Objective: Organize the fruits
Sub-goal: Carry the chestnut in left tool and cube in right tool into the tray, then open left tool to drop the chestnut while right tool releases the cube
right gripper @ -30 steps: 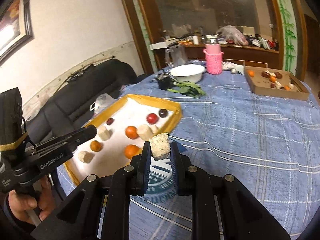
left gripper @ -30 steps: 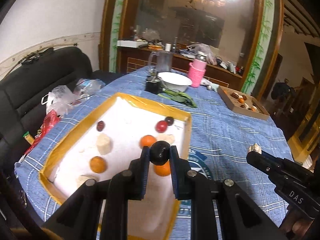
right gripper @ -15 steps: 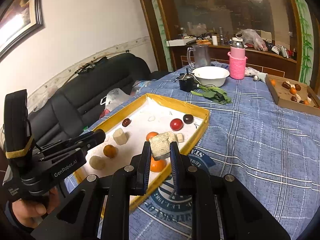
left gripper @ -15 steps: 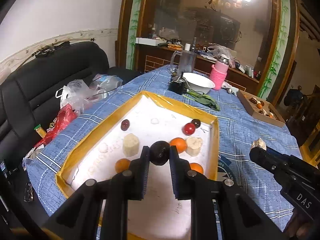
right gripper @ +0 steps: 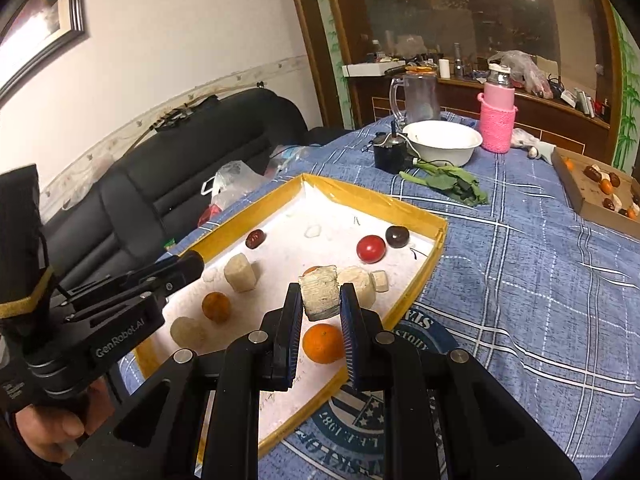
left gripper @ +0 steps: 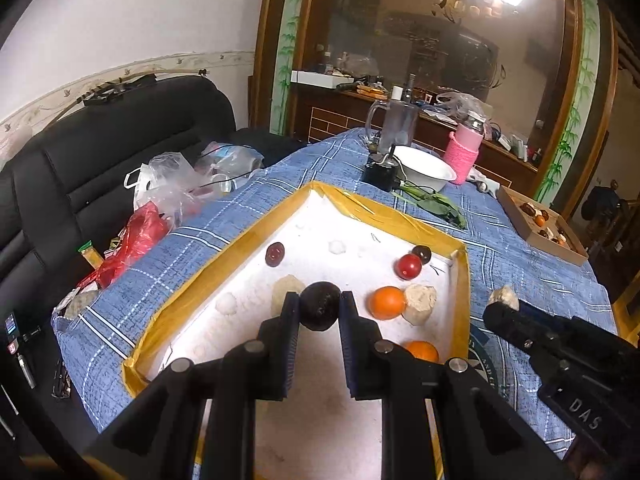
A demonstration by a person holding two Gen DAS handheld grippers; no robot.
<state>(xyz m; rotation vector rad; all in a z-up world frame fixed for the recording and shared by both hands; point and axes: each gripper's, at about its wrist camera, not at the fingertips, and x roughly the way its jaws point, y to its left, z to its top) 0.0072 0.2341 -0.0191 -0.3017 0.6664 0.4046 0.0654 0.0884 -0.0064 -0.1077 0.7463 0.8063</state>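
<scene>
My left gripper [left gripper: 319,308] is shut on a dark round fruit [left gripper: 320,305], held over the white tray with the yellow rim [left gripper: 224,252]. My right gripper [right gripper: 319,300] is shut on a pale beige chunk [right gripper: 320,294], above the tray's near right side [right gripper: 424,268]. In the tray lie oranges [right gripper: 323,343] [right gripper: 216,306] [left gripper: 386,302], a red fruit [right gripper: 371,249], dark fruits [right gripper: 397,236] [right gripper: 255,238] and beige chunks [right gripper: 239,277]. Each gripper shows in the other's view: the right one [left gripper: 504,300] holding its chunk, the left one [right gripper: 192,262] in a hand.
A cardboard box [right gripper: 592,196] with more fruits sits at the table's far right. A white bowl [right gripper: 442,142], pink-sleeved bottle [right gripper: 497,118], clear jug [right gripper: 418,98], black pot and green leaves [right gripper: 446,182] stand beyond the tray. Plastic bags [left gripper: 168,184] lie by the black sofa at left.
Both grippers have moved left over the tray, each still holding its piece. The tray's contents now sit more to the right in both views.
</scene>
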